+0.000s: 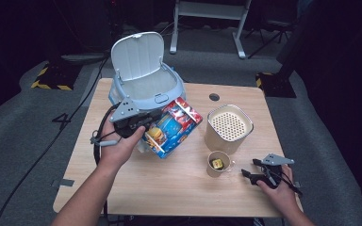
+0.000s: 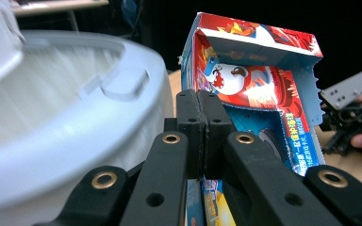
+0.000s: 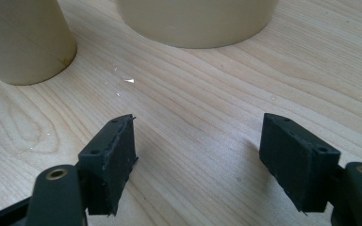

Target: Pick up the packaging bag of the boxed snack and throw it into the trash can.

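A red and blue printed carton [image 1: 172, 128] hangs tilted just above the table, beside the pale blue bin [image 1: 146, 87] whose lid stands up. My left gripper [image 1: 143, 123] is shut on the carton's edge. In the left gripper view its jaws [image 2: 202, 122] are pressed together on a thin flap, with the carton [image 2: 259, 84] rising behind them and the bin [image 2: 52, 117] to the left. My right gripper [image 1: 250, 168] rests on the table at the front right. It [image 3: 198, 155] is open, with bare wood between its fingers.
A beige canister with a perforated top [image 1: 228, 127] stands right of the carton. In front of it is a paper cup [image 1: 218, 163] holding a small yellow item. Both stand just beyond the right gripper: canister [image 3: 193, 21], cup [image 3: 23, 42]. The wooden table [image 1: 169, 183] stretches out in front.
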The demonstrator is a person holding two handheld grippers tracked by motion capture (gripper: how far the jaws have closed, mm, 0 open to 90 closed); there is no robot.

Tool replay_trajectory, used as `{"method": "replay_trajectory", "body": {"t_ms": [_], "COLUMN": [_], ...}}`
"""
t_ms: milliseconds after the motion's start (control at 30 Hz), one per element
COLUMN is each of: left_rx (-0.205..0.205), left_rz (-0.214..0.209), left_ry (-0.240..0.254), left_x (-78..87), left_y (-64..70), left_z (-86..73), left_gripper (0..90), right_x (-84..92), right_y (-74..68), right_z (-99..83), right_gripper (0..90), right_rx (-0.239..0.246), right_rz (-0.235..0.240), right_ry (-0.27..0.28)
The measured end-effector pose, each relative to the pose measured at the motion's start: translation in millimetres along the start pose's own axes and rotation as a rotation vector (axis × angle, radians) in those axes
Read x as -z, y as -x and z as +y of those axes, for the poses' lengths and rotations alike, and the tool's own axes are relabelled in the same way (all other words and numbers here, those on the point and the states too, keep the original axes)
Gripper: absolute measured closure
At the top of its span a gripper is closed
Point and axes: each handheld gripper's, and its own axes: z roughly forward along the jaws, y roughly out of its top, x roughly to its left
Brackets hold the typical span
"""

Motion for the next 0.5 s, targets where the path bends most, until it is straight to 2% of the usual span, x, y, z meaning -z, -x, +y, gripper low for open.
{"method": "replay_trajectory", "body": {"t_ms": [333,500], "left_rx": [-0.043,-0.026], "left_rz": [0.043,0.066], "left_ry": [0.06,0.095], "left_x": [8.9,10.4], "left_y": [-12.5,-20.6], "left_z": [44.8,57.6], "left_gripper": [88.9,88.9], "right_x": [-0.1,-0.1], "right_y": [0.0,0.0], "right_z": [0.0,0.0], "right_gripper": [27.9,28.0], "right_rx": [-0.001,-0.001], "right_rz": [-0.001,-0.001], "right_ry": [0.0,0.0]}}
